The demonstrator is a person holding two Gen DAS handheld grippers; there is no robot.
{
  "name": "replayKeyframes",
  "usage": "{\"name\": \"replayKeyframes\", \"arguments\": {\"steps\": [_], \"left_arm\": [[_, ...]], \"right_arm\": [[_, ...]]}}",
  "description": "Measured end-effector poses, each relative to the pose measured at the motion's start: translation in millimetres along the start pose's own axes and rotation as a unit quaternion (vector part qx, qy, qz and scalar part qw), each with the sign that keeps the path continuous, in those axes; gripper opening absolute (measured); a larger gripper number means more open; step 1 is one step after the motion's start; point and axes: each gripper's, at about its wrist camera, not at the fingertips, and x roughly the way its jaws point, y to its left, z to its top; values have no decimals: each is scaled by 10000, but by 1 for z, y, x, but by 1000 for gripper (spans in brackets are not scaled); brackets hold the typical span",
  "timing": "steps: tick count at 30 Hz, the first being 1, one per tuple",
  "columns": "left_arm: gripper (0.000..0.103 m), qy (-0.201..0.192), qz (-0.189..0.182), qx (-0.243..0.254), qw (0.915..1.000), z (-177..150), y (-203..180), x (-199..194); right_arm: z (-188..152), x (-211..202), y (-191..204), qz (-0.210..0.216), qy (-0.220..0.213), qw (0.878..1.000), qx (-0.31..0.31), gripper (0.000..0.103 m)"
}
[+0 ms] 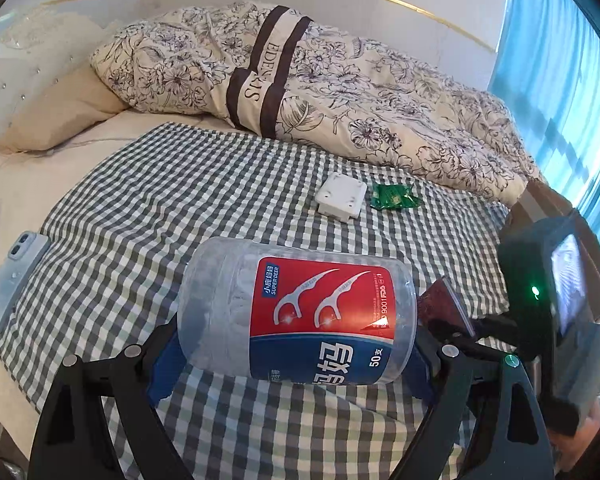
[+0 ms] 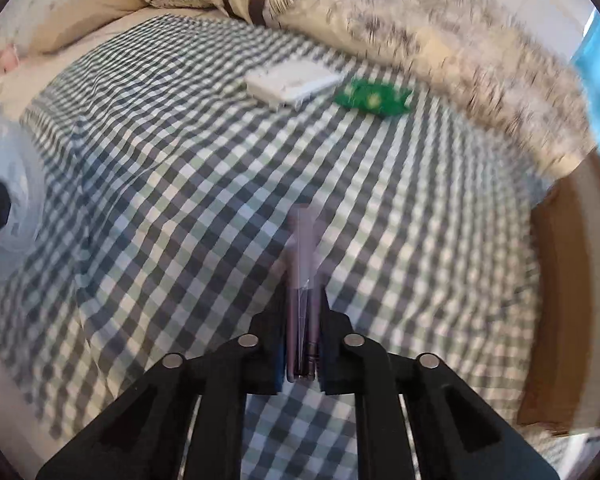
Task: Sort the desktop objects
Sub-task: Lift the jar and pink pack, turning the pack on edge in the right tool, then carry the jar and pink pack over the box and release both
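Floss-pick jar [image 1: 296, 312]: clear plastic, red and blue label, on its side, raised over the checked cloth [image 1: 204, 184], clamped end to end.
Left gripper [image 1: 296, 356]: fingers spread wide around the jar, one at each end.
Flat packet [image 2: 303, 280]: thin, purplish, clear-wrapped, standing on edge; in the left view, dark red, just right of the jar.
Right gripper [image 2: 302, 360]: fingers narrow, pinching the packet's lower end.
White box [image 1: 341, 197]: flat on the cloth, farther back.
Green sachet [image 1: 394, 197]: just right of the white box, apart from it.
Phone [image 1: 14, 280]: pale blue, at the cloth's left edge.
Duvet [image 1: 340, 92]: floral, bunched along the far side of the bed.
Cardboard box [image 2: 560, 300]: at the right edge, off the cloth.
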Motion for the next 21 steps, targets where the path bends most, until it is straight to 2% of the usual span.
{"name": "replayKeyframes", "arguments": {"steps": [5, 12, 16, 21], "left_arm": [[90, -12, 154, 111, 9998, 2, -8, -13], [90, -301, 258, 400, 9984, 9, -41, -64], [90, -518, 216, 665, 9962, 18, -73, -99], [90, -707, -64, 973, 9927, 32, -123, -131]], "right_arm": [[0, -29, -3, -402, -421, 9983, 18, 10], [-17, -104, -21, -411, -1068, 9922, 494, 10], [-33, -148, -39, -489, -1360, 9871, 683, 10], [-53, -193, -79, -632, -1624, 9787, 1088, 10]]}}
